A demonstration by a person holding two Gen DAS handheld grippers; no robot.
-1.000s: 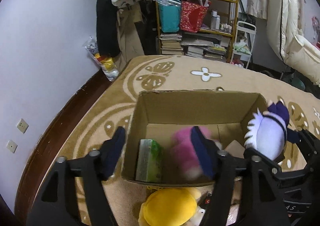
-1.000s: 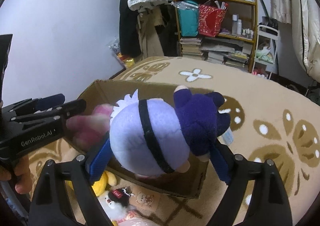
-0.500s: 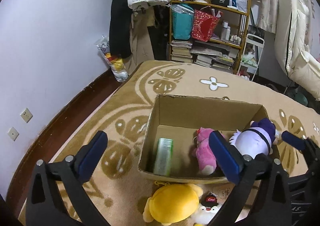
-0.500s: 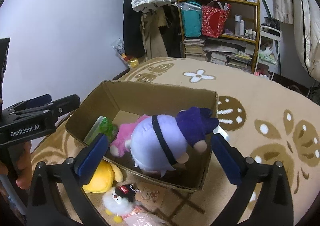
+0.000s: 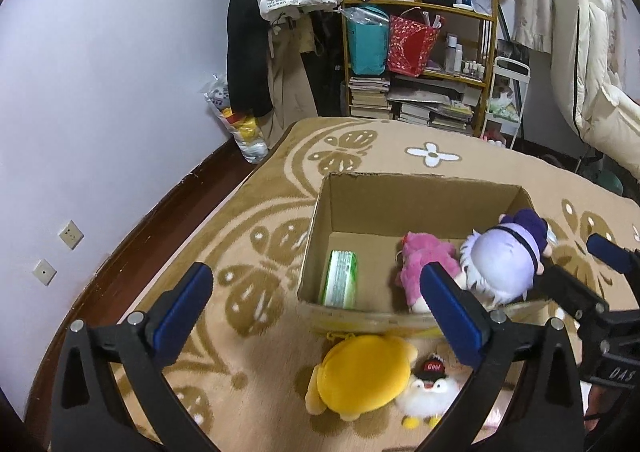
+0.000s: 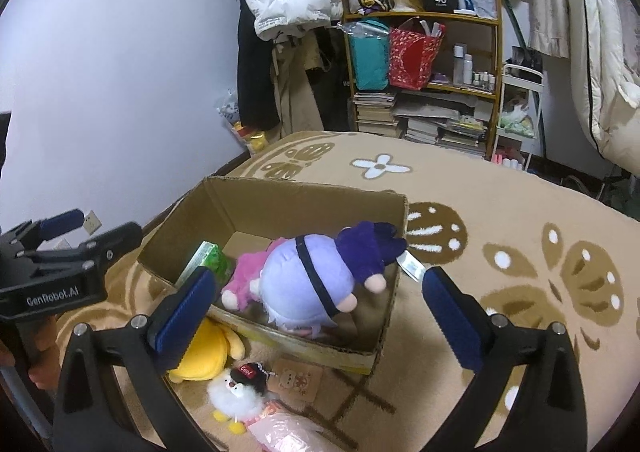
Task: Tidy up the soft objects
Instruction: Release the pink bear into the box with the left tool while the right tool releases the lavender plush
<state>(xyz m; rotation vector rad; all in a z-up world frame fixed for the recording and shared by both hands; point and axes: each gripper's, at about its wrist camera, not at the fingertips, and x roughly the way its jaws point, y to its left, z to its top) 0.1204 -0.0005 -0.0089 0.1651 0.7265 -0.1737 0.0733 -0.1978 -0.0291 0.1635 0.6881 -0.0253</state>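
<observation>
An open cardboard box (image 5: pixel 420 192) (image 6: pixel 224 208) stands on the rug. Inside lie a pink plush (image 5: pixel 424 264) (image 6: pixel 244 276), a lilac and purple doll (image 5: pixel 504 256) (image 6: pixel 312 276) and a green pack (image 5: pixel 340 278) (image 6: pixel 208 258). A yellow plush (image 5: pixel 360 376) (image 6: pixel 200 352) and a white penguin with a black cap (image 5: pixel 428 392) (image 6: pixel 236 392) lie on the rug in front of the box. My left gripper (image 5: pixel 316 312) is open and empty, above the box's near left corner. My right gripper (image 6: pixel 316 312) is open and empty, above the doll.
A tan patterned rug (image 5: pixel 400 156) covers the floor. A brown tag (image 6: pixel 296 378) and a pink plastic bag (image 6: pixel 288 432) lie by the penguin. A cluttered shelf (image 5: pixel 420 64), hanging coats (image 5: pixel 280 32) and a white duvet (image 5: pixel 592 72) stand at the back. The wall (image 5: pixel 100 92) is left.
Both grippers opened and pulled back up from the box. The pink plush and the lilac doll dropped out of them and now lie inside the box.
</observation>
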